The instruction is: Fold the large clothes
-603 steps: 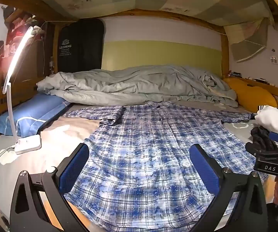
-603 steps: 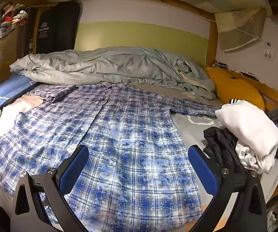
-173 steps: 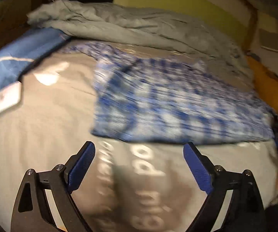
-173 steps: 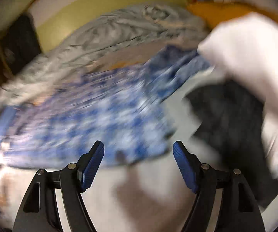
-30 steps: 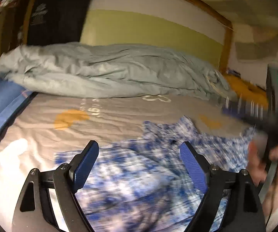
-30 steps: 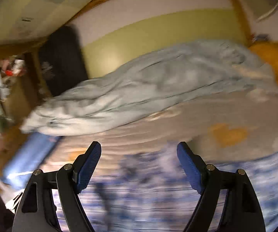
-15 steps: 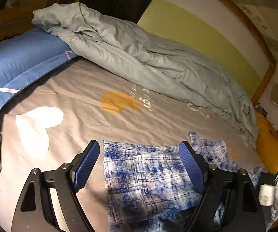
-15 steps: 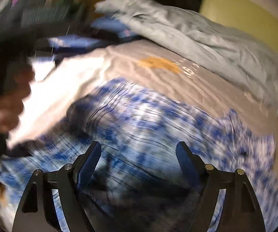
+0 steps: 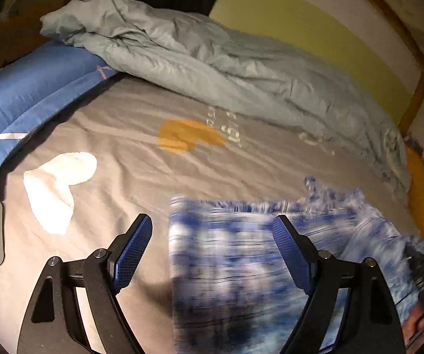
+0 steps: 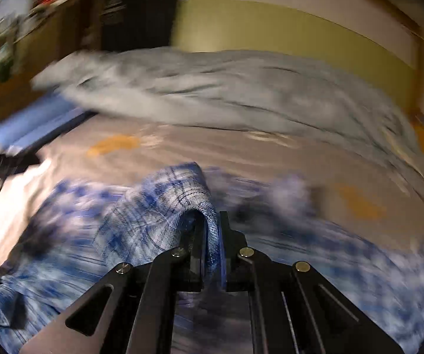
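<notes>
Left wrist view first: your left gripper [image 9: 209,252] is hanging over the bed sheet [image 9: 129,159] with its two blue fingers [image 9: 132,250] spread wide, and it is holding nothing. The blue checked shirt [image 9: 226,265] is lying on the sheet right under and in front of that gripper, now folded into a smaller bundle. Half a second ago its edges were sharp in this view, and now it is looking smeared, so the cloth is moving. Behind it the grey quilt [image 9: 212,67] is piled along the wall, the blue pillow [image 9: 29,88] is sitting at the left, and a white heart shape [image 9: 55,183] and an orange heart shape [image 9: 185,138] are printed on the sheet. Right wrist view next: your right gripper [image 10: 212,236] is squeezing tight on a thick fold of the shirt [image 10: 159,206], where a moment ago its fingers were wide apart with nothing between them. You are now gripping the cloth, so I think you are starting the next fold, likely carrying this edge across the rest of the shirt. The shirt is spreading out under the gripper on both sides, with the quilt [image 10: 226,94] blurry behind it. The folding is partly done, I think.
</notes>
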{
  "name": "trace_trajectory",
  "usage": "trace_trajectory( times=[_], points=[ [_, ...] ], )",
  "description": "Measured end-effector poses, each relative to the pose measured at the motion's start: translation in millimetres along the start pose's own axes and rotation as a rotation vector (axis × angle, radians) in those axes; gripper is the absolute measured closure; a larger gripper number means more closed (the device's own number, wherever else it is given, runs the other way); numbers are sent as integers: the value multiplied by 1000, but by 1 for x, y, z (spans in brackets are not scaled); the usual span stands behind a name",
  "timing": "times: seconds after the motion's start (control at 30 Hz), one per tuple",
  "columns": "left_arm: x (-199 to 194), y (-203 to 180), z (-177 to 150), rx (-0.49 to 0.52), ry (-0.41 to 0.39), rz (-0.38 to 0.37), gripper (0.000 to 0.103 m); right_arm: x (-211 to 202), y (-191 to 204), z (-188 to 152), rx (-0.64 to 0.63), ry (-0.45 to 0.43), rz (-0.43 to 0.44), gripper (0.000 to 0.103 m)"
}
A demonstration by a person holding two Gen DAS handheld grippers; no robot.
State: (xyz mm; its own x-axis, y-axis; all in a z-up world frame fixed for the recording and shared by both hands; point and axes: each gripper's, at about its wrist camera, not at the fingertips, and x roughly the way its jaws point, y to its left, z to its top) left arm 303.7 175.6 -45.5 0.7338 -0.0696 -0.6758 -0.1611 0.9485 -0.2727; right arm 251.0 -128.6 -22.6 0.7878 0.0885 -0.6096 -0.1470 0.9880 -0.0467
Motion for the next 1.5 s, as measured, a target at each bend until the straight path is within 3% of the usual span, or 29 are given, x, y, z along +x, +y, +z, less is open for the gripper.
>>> trace_trajectory(
  times=[0.13,0.17,0.23,0.3,0.43,0.57,0.7,0.8,0.93,0.97,1.0,1.13,1.3,1.5],
  points=[
    [13,-15,-9,70,48,17,21,0,-75,-28,142,118,-47,93],
    [15,-19,-11,90,57,24,21,0,-84,-35,159,135,-46,88],
    [20,-25,-16,124,71,42,21,-1,-103,-49,209,163,-33,67],
    [23,-30,-19,149,80,53,21,-6,-108,-54,210,160,-32,60],
    [22,-33,-20,162,77,63,21,-23,-98,-41,168,46,-57,45],
    [19,-31,-19,149,65,63,21,-38,-63,-23,55,-30,-11,41],
    [18,-28,-17,127,61,55,21,-27,-15,-22,-67,35,129,33],
    [18,-25,-16,120,58,49,21,-2,22,-39,-156,142,160,33],
    [19,-23,-16,113,65,43,21,22,38,-59,-247,204,28,37],
    [19,-24,-16,117,66,42,21,25,33,-60,-239,204,-1,44],
    [19,-25,-17,125,66,43,21,26,25,-58,-214,199,-15,64],
    [21,-26,-18,147,63,77,21,21,-31,-47,-38,154,-42,91],
    [29,-32,-22,191,79,121,21,9,-94,-32,53,100,-160,91],
    [37,-45,-31,270,76,214,21,29,-159,-40,257,174,-18,91]
  ],
)
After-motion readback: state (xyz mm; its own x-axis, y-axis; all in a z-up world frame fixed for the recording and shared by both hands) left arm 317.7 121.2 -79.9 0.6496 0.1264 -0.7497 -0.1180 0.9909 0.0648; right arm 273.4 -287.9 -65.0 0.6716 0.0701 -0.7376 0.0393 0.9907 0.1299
